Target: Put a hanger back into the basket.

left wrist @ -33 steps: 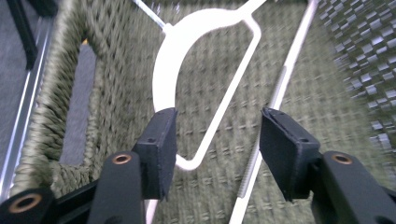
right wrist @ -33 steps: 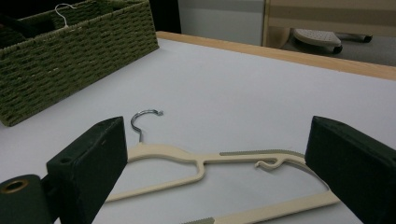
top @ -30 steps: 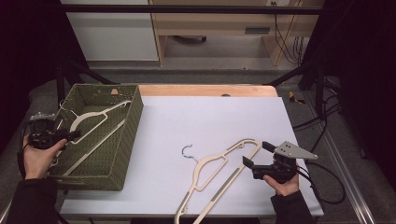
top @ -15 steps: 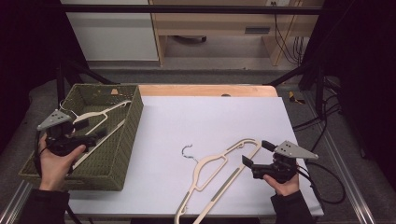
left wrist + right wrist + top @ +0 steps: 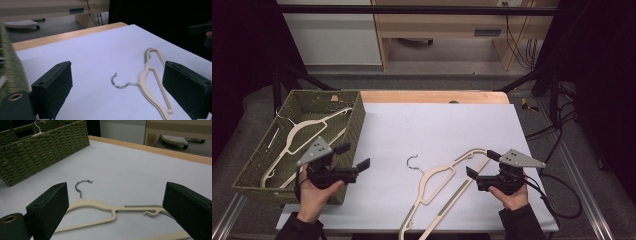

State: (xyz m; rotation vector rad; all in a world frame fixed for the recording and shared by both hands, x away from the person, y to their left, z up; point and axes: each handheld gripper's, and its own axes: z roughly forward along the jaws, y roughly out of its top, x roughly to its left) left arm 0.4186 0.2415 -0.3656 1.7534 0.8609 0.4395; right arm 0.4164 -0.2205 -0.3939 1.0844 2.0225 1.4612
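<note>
My left gripper (image 5: 352, 156) and right gripper (image 5: 478, 164) are both matt black, each topped by a grey three-cornered plate dotted with small dark holes. My jaws are thick, blocky black pads; a brass-ringed hole sits in the housing below one. A black cable trails from the right one. My sleeves are dark.
</note>
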